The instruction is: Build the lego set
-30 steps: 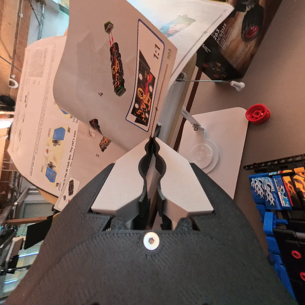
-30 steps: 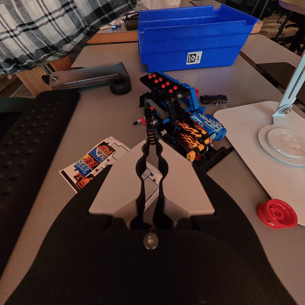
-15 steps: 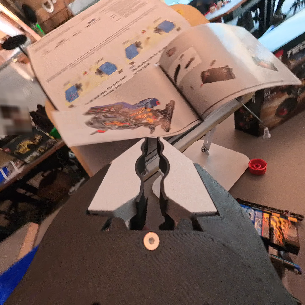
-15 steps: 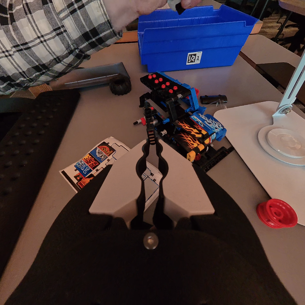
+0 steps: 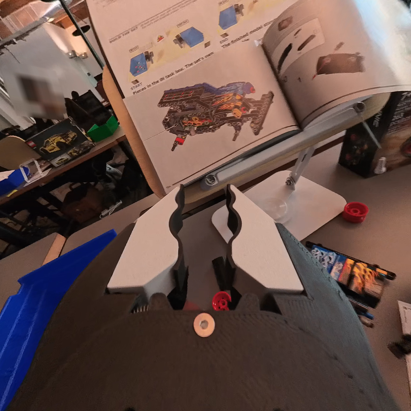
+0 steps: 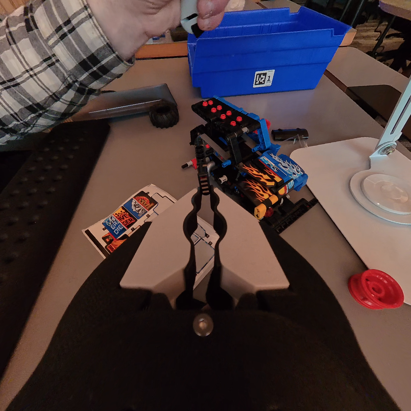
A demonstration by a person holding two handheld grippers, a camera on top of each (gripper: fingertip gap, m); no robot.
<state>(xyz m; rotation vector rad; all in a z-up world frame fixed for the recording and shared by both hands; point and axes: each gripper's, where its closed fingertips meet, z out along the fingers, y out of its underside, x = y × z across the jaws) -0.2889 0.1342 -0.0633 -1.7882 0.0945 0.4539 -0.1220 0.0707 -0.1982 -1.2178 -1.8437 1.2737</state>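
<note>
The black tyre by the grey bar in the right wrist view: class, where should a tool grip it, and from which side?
Across the tread, coming from above. The tyre appears to lie on its side with the hole up, so its round outer wall is exposed; close on the two sides clear of the grey bar, which touches it on its far left.

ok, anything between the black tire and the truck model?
Nothing: bare grey table separates the black tire from the truck model, seen in the right wrist view.
</note>
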